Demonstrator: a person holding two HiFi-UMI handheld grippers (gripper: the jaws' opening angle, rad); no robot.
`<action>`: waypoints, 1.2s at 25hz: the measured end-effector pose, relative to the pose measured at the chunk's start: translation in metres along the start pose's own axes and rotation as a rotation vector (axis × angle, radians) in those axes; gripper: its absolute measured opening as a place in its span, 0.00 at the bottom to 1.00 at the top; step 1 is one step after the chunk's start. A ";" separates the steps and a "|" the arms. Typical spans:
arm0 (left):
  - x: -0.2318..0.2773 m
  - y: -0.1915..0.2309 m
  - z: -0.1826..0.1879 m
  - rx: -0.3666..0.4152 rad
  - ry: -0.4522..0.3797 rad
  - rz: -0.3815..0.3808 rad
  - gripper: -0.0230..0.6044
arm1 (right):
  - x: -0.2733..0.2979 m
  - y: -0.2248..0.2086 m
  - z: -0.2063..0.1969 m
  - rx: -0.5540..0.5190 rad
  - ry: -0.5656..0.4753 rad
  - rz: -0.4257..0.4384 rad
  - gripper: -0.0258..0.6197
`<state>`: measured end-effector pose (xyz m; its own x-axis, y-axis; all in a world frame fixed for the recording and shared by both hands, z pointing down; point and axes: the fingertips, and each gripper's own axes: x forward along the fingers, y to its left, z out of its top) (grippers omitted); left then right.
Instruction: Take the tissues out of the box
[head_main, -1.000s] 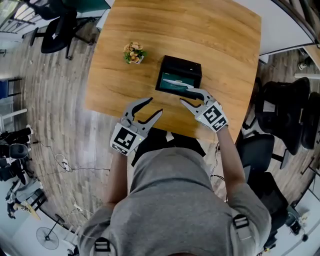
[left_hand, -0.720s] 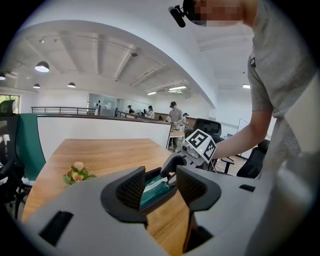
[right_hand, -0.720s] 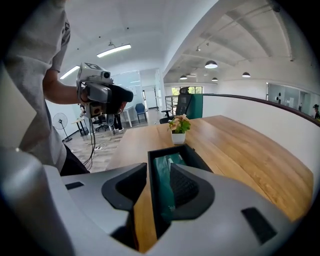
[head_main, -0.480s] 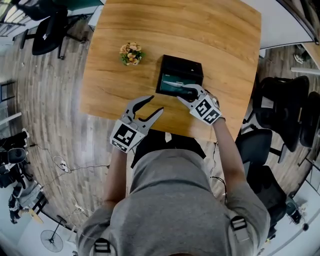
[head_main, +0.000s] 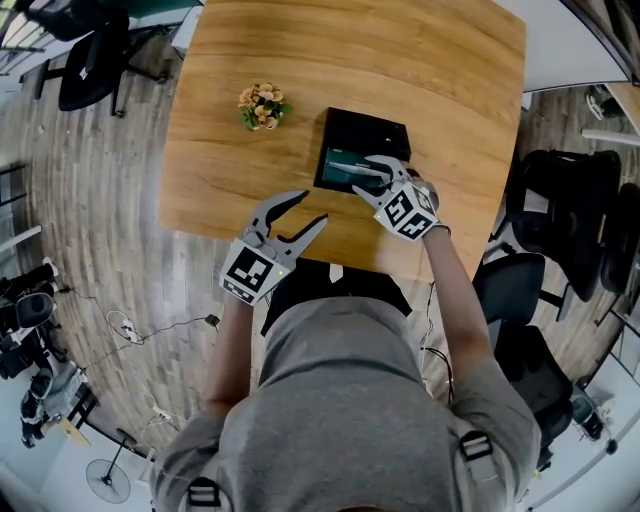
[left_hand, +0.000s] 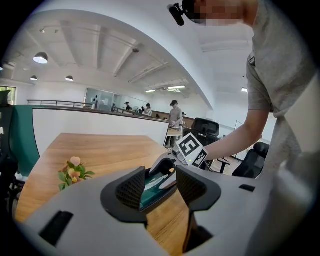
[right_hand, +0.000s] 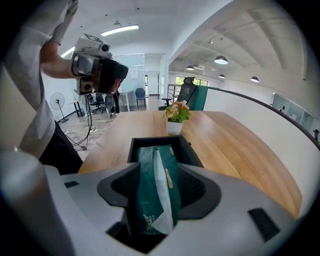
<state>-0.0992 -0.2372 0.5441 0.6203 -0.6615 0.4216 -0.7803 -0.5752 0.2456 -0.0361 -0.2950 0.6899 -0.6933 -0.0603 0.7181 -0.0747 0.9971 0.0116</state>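
Observation:
A black open box (head_main: 343, 125) stands on the wooden table (head_main: 430, 60), with a green tissue pack (head_main: 343, 164) inside it. My right gripper (head_main: 371, 177) reaches into the box from the near side. In the right gripper view the green pack (right_hand: 145, 200), with a white tissue (right_hand: 161, 182) sticking out of its slit, lies between the jaws of this gripper (right_hand: 155, 187). Those jaws are opening and stand on either side of the pack. My left gripper (head_main: 311, 208) hovers open and empty near the table's front edge, to the left of the box.
A small potted plant (head_main: 263, 105) stands on the table left of the box. Black office chairs (head_main: 565, 225) crowd the floor to the right, and another chair (head_main: 90, 60) stands at the far left. Cables lie on the floor at the left.
My right gripper has moved forward over the box, and its jaws have widened around the tissue pack. The left gripper has stayed in place.

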 end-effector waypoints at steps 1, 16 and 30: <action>0.000 0.001 0.000 0.000 0.000 0.001 0.37 | 0.001 0.001 0.001 -0.003 0.000 0.010 0.40; -0.005 0.021 -0.008 -0.008 0.008 0.026 0.37 | 0.023 0.019 -0.008 0.008 0.074 0.158 0.21; -0.005 0.026 -0.008 0.017 0.007 0.036 0.36 | 0.026 0.012 -0.005 0.034 0.080 0.136 0.05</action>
<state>-0.1233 -0.2457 0.5553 0.5914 -0.6786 0.4356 -0.8005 -0.5593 0.2154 -0.0514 -0.2839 0.7122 -0.6397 0.0805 0.7644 -0.0090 0.9936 -0.1122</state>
